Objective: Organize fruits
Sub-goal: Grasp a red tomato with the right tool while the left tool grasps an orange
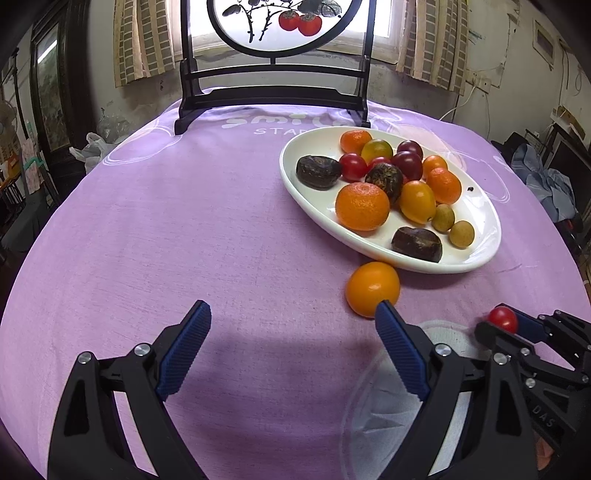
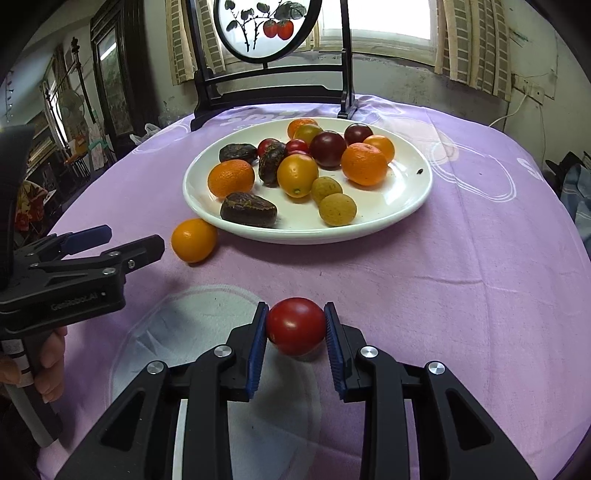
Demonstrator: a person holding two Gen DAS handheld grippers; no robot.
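My right gripper [image 2: 296,325] is shut on a red cherry tomato [image 2: 295,325], blue pads pressed on both its sides, low over the purple cloth. The left wrist view shows that same tomato [image 1: 502,319] at the lower right, in the right gripper [image 1: 504,325]. My left gripper [image 1: 291,314] stands open with nothing between its fingers. A loose orange kumquat [image 1: 371,288] lies on the cloth just beyond its right fingertip, against the near rim of the white oval plate [image 1: 295,147]. The plate [image 2: 406,192] holds several tangerines, tomatoes, dark brown fruits and tan longans.
A black wooden stand with a round painted screen [image 1: 273,22] rises at the table's far edge. A pale printed patch [image 2: 207,332] marks the cloth under my grippers. The person's hand [image 2: 51,369] holds the left gripper's handle. Clutter and walls surround the table.
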